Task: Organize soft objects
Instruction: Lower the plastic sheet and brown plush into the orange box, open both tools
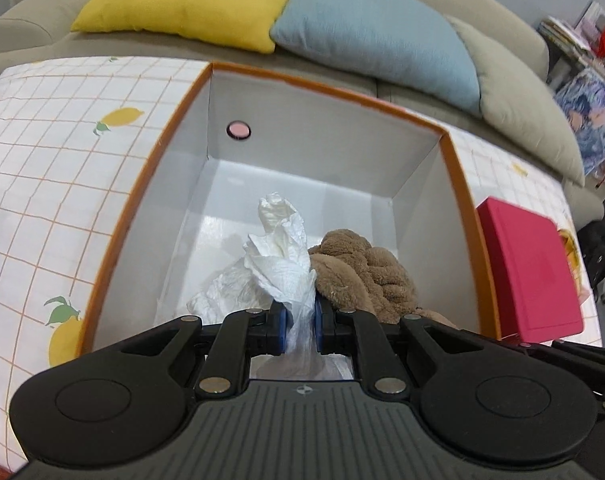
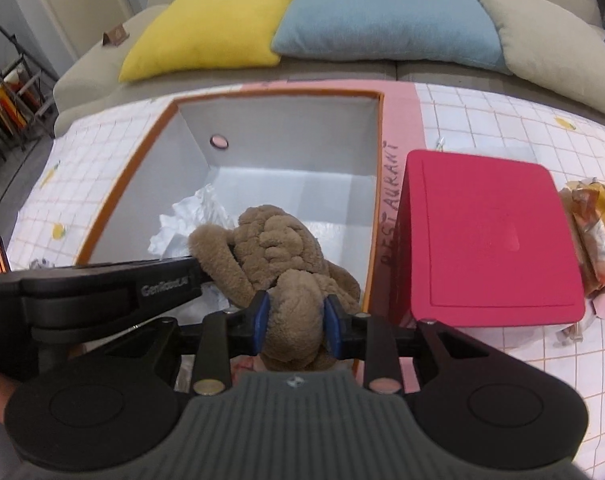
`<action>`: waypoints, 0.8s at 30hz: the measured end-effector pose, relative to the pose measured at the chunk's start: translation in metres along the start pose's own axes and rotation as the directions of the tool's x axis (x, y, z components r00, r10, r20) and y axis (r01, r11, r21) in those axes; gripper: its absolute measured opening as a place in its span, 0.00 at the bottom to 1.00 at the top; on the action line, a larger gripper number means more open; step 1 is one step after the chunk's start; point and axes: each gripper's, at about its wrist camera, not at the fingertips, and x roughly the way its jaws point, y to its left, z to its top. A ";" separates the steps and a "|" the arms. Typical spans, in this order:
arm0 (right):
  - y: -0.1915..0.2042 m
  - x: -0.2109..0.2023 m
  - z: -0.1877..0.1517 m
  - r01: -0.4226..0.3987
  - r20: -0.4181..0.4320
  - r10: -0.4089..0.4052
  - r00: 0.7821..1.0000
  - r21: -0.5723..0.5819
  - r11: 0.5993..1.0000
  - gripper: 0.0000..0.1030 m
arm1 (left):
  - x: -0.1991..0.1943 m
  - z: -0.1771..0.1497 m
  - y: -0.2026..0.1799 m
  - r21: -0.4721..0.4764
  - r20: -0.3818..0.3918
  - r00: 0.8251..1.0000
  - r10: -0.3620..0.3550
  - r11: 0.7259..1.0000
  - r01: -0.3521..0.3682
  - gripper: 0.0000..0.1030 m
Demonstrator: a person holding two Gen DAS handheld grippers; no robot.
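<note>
My left gripper (image 1: 300, 330) clamps crumpled white tissue (image 1: 280, 256), my right gripper (image 2: 296, 326) clamps the brown plush toy (image 2: 282, 252), both over the orange-rimmed white box (image 1: 326, 152)

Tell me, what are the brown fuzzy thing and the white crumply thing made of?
The brown thing looks like plush fleece: nubbly, fluffy pile, bulging softly where the blue pads pinch it. The white thing looks like thin tissue or paper towel: matte, sharply crinkled, faintly dimpled. It could be thin plastic where it turns see-through.
</note>
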 end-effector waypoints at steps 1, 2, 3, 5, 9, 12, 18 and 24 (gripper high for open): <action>0.001 0.001 0.000 0.001 -0.001 -0.001 1.000 -0.009 1.000 0.29 | 0.003 0.000 -0.001 0.004 -0.007 1.000 0.006 1.000 -0.006 0.14; 0.002 0.002 -0.001 0.004 -0.002 -0.004 1.000 -0.023 1.000 0.29 | 0.004 -0.001 -0.001 0.008 -0.014 1.000 0.011 1.000 -0.011 0.14; 0.003 0.003 -0.001 0.006 -0.002 -0.006 1.000 -0.033 0.999 0.29 | 0.005 -0.001 -0.001 0.012 -0.021 1.000 0.014 1.000 -0.013 0.14; 0.004 0.004 -0.002 0.009 -0.003 -0.009 1.000 -0.047 0.999 0.29 | 0.007 -0.002 -0.001 0.010 -0.037 0.999 0.017 1.000 -0.017 0.15; 0.001 0.003 -0.001 -0.004 0.002 0.004 1.000 -0.052 0.999 0.31 | 0.008 -0.001 0.000 0.005 -0.062 0.997 0.054 0.999 -0.054 0.21; 0.002 -0.004 -0.002 -0.006 0.017 0.007 1.000 -0.067 0.998 0.42 | 0.006 0.000 0.001 0.007 -0.069 0.996 0.061 0.998 -0.060 0.25; 0.003 -0.025 -0.007 0.008 0.088 0.002 0.996 -0.116 0.993 0.48 | -0.012 -0.003 -0.007 0.040 0.000 0.994 0.112 0.993 -0.112 0.54; -0.006 -0.054 -0.015 0.053 0.181 -0.026 0.983 -0.144 0.988 0.57 | -0.050 -0.013 -0.015 0.047 0.113 0.987 0.115 0.992 -0.121 0.63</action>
